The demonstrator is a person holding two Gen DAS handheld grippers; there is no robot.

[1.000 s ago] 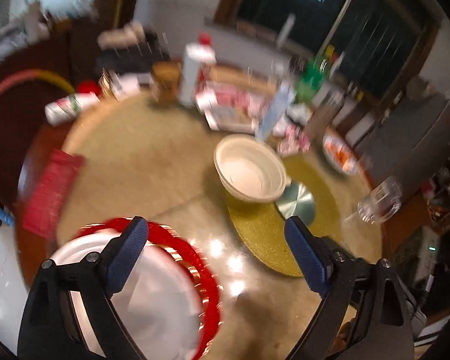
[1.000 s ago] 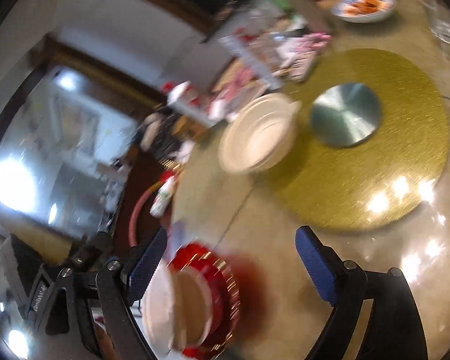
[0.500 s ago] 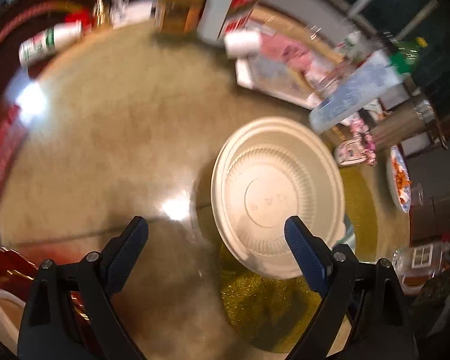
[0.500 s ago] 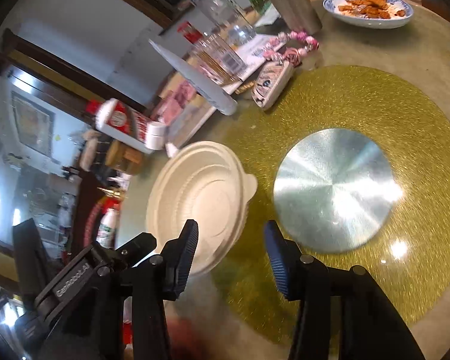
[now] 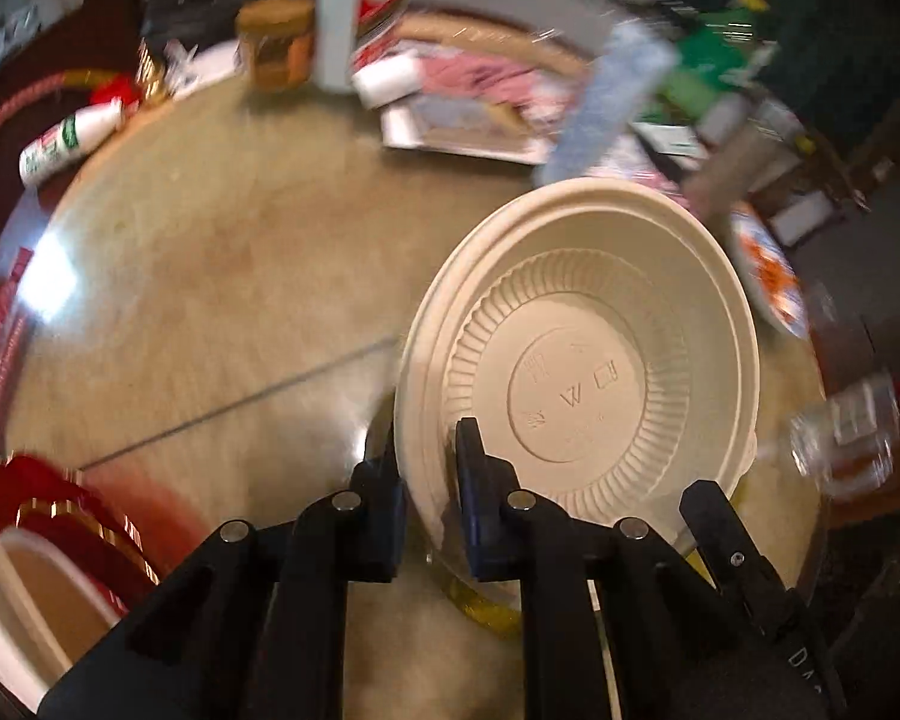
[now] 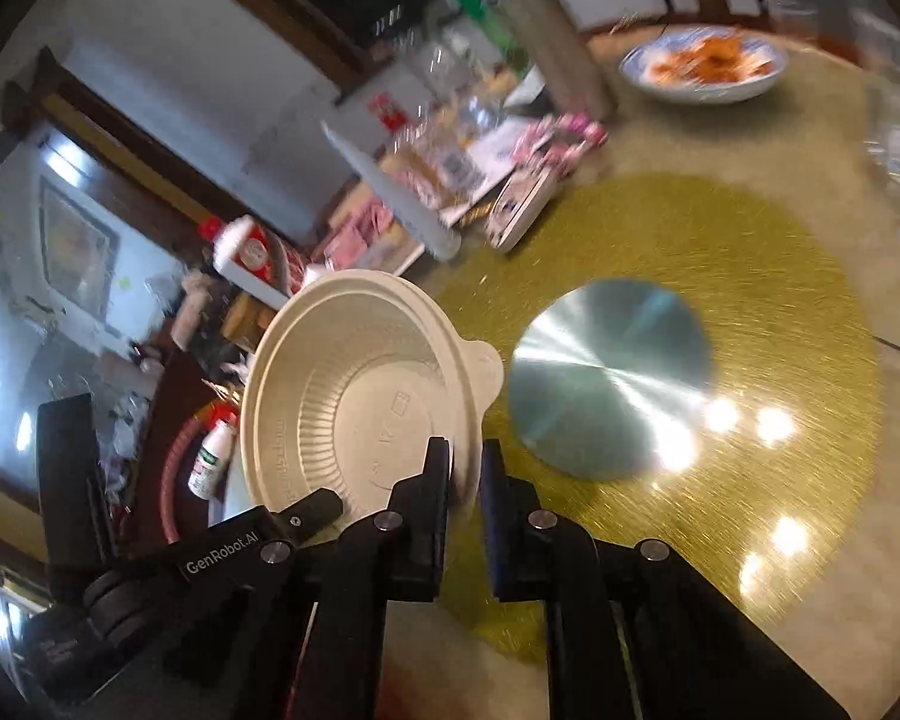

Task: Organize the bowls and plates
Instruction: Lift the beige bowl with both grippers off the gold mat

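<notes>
On the round worktop, seen from the left wrist, the left tongs pinch the near rim of the cream disposable bowl, one pad inside and one outside, likely to lift it toward the red-rimmed plate stack cut off at the lower left. Blur smears the clutter behind.

From the right wrist, the right tongs clamp the same bowl on its opposite rim beside the gold mat. Its underside stays hidden.
</notes>
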